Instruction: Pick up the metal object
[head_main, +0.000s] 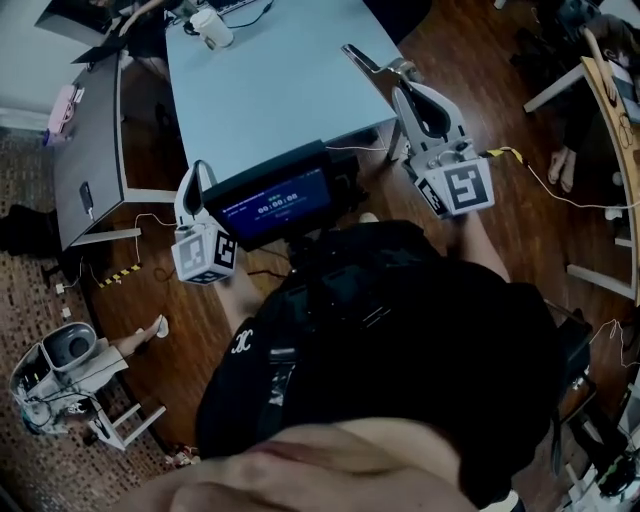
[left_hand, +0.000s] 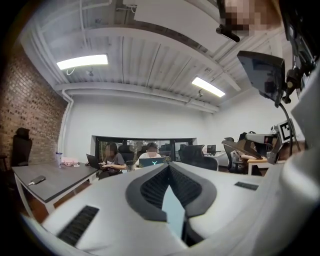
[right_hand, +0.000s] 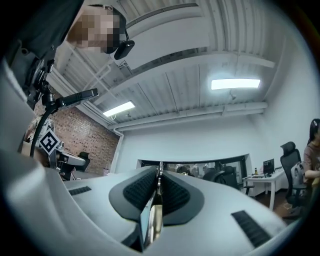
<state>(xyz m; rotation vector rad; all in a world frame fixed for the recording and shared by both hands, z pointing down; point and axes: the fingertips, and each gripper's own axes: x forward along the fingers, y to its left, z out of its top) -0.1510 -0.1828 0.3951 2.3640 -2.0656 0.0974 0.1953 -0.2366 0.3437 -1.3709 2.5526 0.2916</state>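
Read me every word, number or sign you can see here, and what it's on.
Nothing reads clearly.
Screen: white text line and timer-like digits, too blurred to quote.
Black shirt: small white print, unreadable.
Laptop lid: glowing logo, no letters.
Marker cubes: square codes, no words.

Silvery metal object (right_hand: 156, 217), pale-blue table (head_main: 280, 90)

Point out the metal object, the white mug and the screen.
metal object (head_main: 364, 58), head view, its free end
white mug (head_main: 212, 28), head view, its body
screen (head_main: 278, 205), head view, middle of the lit display
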